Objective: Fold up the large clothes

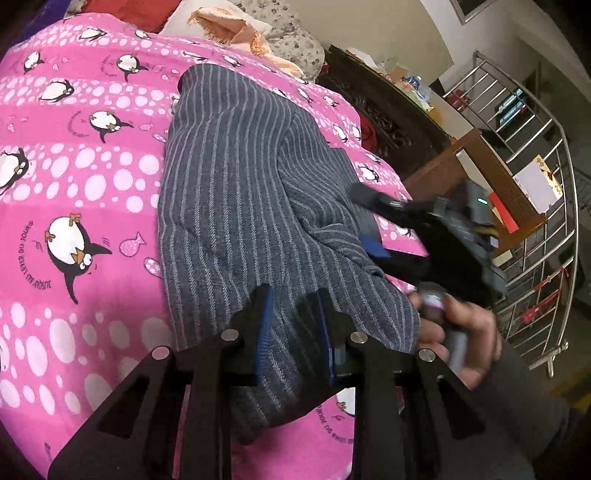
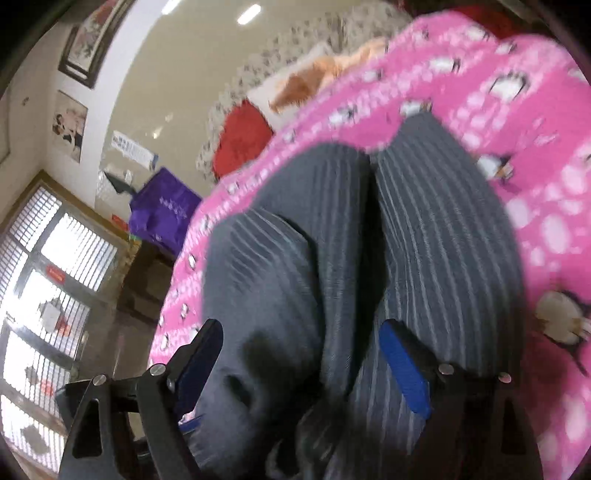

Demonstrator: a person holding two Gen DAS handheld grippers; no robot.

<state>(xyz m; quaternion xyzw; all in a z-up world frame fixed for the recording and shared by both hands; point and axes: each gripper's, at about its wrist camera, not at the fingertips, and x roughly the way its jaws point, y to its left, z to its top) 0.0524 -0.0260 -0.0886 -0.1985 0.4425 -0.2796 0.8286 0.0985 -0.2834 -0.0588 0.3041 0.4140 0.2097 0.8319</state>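
Note:
A dark grey garment with pale pinstripes (image 1: 240, 184) lies folded lengthwise on a pink penguin-print bed cover (image 1: 92, 177). At its near end my left gripper (image 1: 295, 321) has its jaws narrow, and a fold of the cloth fills the gap between the blue pads. My right gripper (image 1: 369, 221), held by a hand (image 1: 458, 332), hovers at the garment's right edge. In the blurred right wrist view my right gripper (image 2: 303, 350) stands wide open. The striped garment (image 2: 424, 240) bulges between the fingers, and neither pad presses on it.
Pillows and an orange cloth (image 1: 236, 33) lie at the bed's far end. A dark carved cabinet (image 1: 380, 114) and a metal railing (image 1: 535, 184) stand to the right. A purple bag (image 2: 162, 210), a red cushion (image 2: 240, 140) and a barred window (image 2: 48, 277) are on the other side.

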